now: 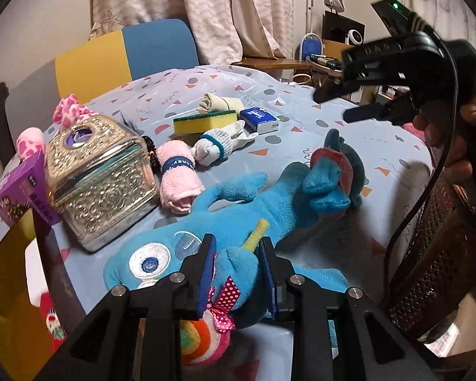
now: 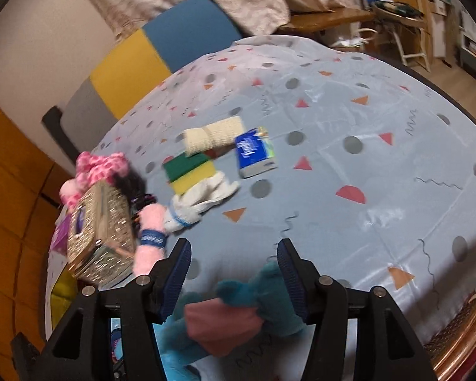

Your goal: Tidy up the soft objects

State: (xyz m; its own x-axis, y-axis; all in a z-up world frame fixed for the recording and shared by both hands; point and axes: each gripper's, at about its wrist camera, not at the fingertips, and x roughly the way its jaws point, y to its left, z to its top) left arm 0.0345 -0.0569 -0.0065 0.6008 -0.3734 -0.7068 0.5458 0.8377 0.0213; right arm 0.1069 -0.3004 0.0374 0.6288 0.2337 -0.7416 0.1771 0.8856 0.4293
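Note:
A blue plush toy (image 1: 254,200) lies across the patterned tablecloth. My left gripper (image 1: 236,255) is shut on its arm near a pink dotted bow and a striped lollipop. My right gripper (image 2: 233,265) is open above the plush's far end (image 2: 247,304), touching nothing; it also shows in the left wrist view (image 1: 339,104), raised at the upper right. A rolled pink towel (image 1: 177,174), a white glove (image 1: 219,143), a yellow-green sponge (image 1: 204,120), a cream cloth roll (image 1: 220,103) and a blue tissue pack (image 1: 260,120) lie further back.
A silver embossed box (image 1: 101,174) stands at the left beside a purple carton (image 1: 20,190) and a pink bow (image 1: 71,111). A dark mesh basket (image 1: 434,260) stands at the right table edge. A multicoloured chair (image 1: 123,54) is behind the table (image 2: 349,174).

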